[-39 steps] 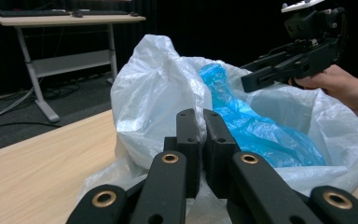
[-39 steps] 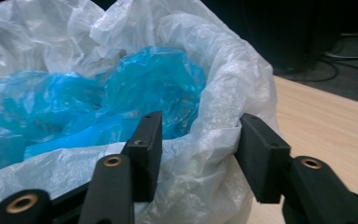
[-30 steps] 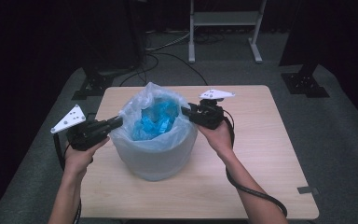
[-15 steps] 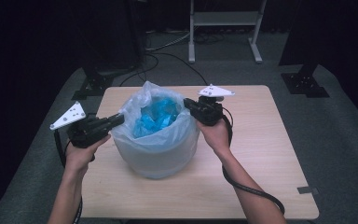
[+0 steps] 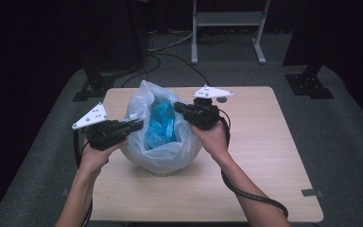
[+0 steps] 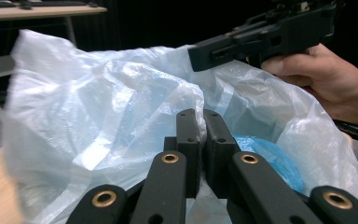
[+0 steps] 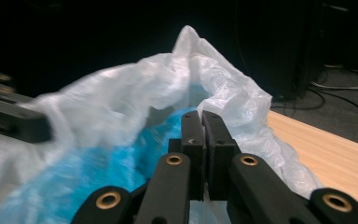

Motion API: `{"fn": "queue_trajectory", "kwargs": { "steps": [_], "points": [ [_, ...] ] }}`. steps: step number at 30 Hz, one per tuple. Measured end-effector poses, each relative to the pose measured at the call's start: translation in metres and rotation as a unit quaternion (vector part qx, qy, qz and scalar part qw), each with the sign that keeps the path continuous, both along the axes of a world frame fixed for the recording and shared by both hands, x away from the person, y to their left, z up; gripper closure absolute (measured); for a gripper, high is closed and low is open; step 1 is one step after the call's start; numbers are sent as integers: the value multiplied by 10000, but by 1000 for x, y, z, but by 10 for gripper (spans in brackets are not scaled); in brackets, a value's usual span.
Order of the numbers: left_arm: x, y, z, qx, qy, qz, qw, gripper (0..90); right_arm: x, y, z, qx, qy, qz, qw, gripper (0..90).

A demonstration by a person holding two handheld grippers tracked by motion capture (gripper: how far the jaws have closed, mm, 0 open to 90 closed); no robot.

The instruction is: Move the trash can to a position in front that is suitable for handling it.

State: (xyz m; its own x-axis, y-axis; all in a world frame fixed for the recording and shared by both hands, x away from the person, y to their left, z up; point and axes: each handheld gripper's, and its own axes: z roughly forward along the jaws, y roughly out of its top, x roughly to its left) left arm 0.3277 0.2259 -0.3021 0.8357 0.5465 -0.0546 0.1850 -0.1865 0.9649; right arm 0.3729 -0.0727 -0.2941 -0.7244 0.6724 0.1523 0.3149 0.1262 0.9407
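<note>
Having just clamped its jaws on the right rim of the plastic bag (image 5: 163, 142) at frame centre, the right gripper (image 5: 179, 108) joins the left gripper (image 5: 137, 126), already pinching the opposite rim, so the person can now lift the bag off the table (image 5: 264, 156).

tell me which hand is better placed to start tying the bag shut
Neither clearly: the left gripper and right gripper each pinch opposite rims of the plastic bag, both shut.
</note>
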Motion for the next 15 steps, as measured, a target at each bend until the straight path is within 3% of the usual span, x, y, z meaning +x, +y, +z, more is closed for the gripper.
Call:
{"fn": "queue_trajectory", "kwargs": {
  "steps": [7,15],
  "points": [
    [0,-8,4,-88,65,-135,9998,871,-17,10,12,186,-31,367,9991,884],
    [0,-13,10,-273,232,-242,9991,873,-38,24,14,135,-227,795,9965,884]
  ]
}}
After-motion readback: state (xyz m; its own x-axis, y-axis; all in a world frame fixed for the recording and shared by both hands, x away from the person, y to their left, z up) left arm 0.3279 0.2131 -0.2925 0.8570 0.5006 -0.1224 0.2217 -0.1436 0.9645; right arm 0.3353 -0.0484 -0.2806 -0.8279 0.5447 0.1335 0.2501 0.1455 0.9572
